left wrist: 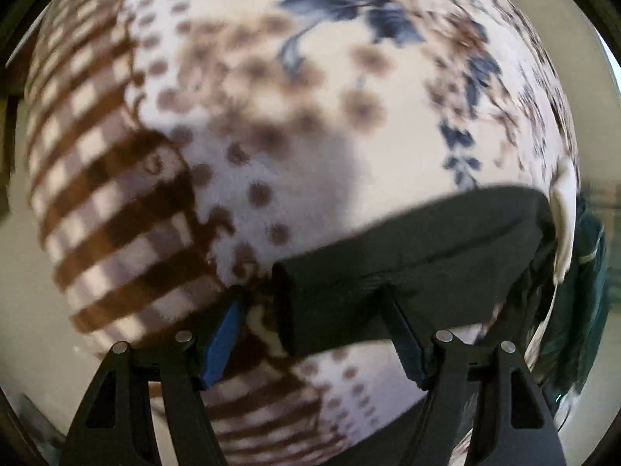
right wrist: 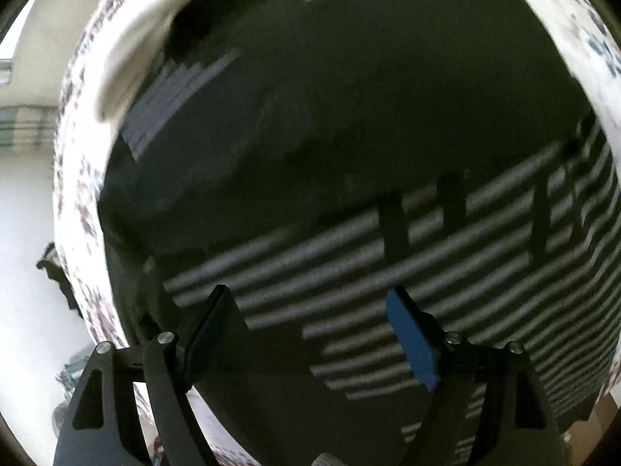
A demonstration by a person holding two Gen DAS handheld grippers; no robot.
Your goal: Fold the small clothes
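A dark garment point(left wrist: 411, 248) lies on a patterned blanket point(left wrist: 271, 116) in the left wrist view, its folded edge running between my fingers. My left gripper point(left wrist: 314, 299) is open, with the garment's near edge between the spread fingers. In the right wrist view the same dark garment point(right wrist: 349, 136) fills most of the frame, with striped light bands across it. My right gripper point(right wrist: 310, 303) is open just above the cloth and holds nothing.
The blanket has brown stripes, dots and blue flowers, and its white rim point(right wrist: 128, 50) shows at the garment's left. A dark green cloth point(left wrist: 590, 272) hangs at the blanket's right edge. Pale floor point(right wrist: 27, 233) lies beyond.
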